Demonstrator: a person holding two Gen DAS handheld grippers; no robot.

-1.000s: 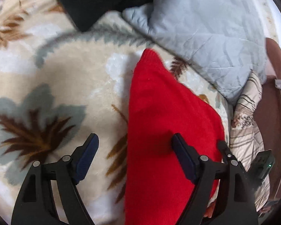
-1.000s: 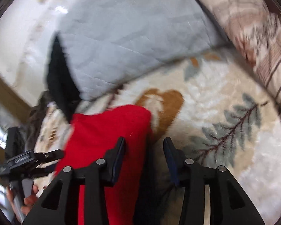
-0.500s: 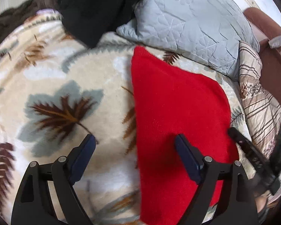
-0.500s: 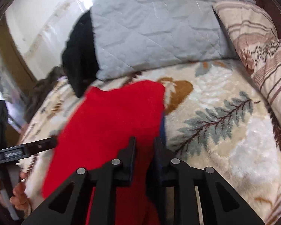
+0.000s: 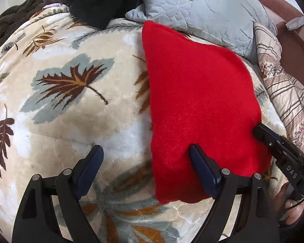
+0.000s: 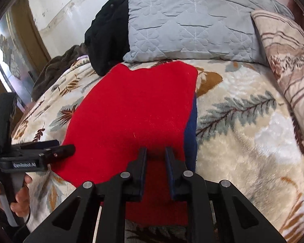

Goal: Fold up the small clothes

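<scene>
A red knit garment (image 5: 200, 101) lies folded on a leaf-patterned blanket (image 5: 75, 105). It also shows in the right wrist view (image 6: 135, 109), with a blue edge (image 6: 191, 125) along its right side. My left gripper (image 5: 146, 154) is open and empty over the garment's near left edge, its right finger above the red cloth. My right gripper (image 6: 155, 154) has its jaws close together over the garment's near edge; the red cloth lies in the narrow gap. The right gripper also shows in the left wrist view (image 5: 261, 131) at the garment's right edge.
A grey quilted pillow (image 5: 196, 6) and a black garment (image 5: 99, 0) lie at the far side of the bed. A striped beige pillow (image 6: 287, 64) lies at the right. A dark brown blanket (image 6: 56, 68) is heaped at the far left.
Both grippers have pulled back and risen, so more of the bed shows. The right gripper's jaws have closed from apart to a narrow gap at the garment's edge. The left gripper stayed open.
</scene>
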